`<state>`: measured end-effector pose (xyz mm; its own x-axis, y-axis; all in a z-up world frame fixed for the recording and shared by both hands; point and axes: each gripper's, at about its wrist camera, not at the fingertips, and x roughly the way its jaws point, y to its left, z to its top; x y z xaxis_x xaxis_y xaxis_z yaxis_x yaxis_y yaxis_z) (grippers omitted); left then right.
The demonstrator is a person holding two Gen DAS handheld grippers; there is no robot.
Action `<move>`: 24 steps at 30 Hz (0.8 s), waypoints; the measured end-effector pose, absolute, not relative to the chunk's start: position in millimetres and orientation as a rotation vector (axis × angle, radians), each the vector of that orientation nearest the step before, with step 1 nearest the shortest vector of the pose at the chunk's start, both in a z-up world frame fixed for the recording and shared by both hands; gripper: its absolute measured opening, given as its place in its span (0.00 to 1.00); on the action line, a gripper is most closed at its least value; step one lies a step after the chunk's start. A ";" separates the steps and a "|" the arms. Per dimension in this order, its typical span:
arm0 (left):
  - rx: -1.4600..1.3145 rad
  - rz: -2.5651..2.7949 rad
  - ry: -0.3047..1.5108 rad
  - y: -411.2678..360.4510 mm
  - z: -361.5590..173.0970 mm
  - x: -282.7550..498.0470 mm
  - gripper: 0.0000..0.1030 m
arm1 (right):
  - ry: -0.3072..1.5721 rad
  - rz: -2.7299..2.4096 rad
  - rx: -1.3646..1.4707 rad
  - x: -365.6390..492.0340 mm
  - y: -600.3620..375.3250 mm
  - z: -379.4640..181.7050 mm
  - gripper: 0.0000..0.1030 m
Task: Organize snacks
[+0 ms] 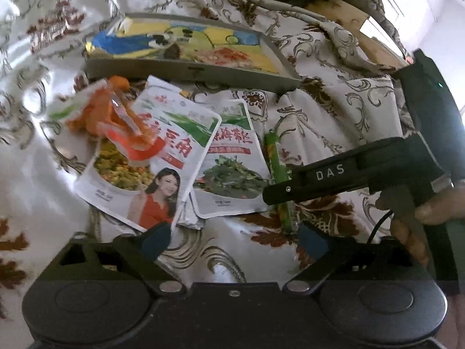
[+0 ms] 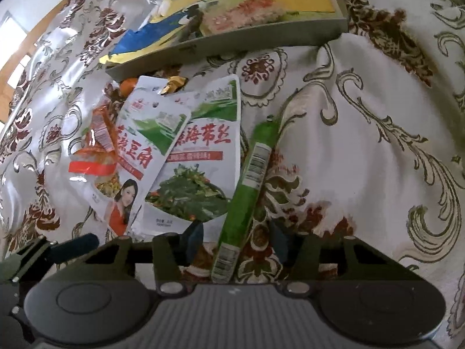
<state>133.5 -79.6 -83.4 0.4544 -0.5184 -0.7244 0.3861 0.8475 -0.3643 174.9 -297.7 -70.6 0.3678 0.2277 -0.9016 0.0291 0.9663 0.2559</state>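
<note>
A floral cloth (image 2: 363,151) covers the surface. The right gripper (image 2: 235,238) straddles the green stick snack (image 2: 247,192) lengthwise — jaws apart, pads not yet touching — probably lining up a pick. Ahead lies the tray (image 2: 261,40). The left gripper (image 1: 232,241) gapes over the pouches (image 1: 162,157), empty.

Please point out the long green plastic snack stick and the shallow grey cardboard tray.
Long green plastic snack stick (image 2: 247,192): right wrist view, middle of wrapper.
Shallow grey cardboard tray (image 1: 186,71): left wrist view, near side wall.
</note>
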 end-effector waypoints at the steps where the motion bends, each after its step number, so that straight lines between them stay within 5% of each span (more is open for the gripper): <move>1: -0.177 -0.563 0.964 -80.1 -87.3 137.6 0.84 | 1.188 0.120 0.239 175.5 -298.5 -70.9 0.43; 8: -0.281 -0.534 0.998 -76.8 -102.8 153.1 0.77 | 1.162 0.116 0.231 179.8 -303.2 -68.5 0.24; 20: -0.440 -0.488 0.931 -73.5 -114.1 167.3 0.75 | 1.127 0.091 0.271 194.3 -316.8 -67.7 0.23; 24: -0.508 -0.481 0.904 -69.9 -114.6 172.0 0.61 | 1.119 0.088 0.259 196.3 -315.3 -68.1 0.23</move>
<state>172.0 -69.9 -114.6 0.5302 -0.5887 -0.6102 0.1771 0.7807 -0.5993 196.3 -315.3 -68.1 0.4364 0.1995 -0.8773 0.0596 0.9666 0.2495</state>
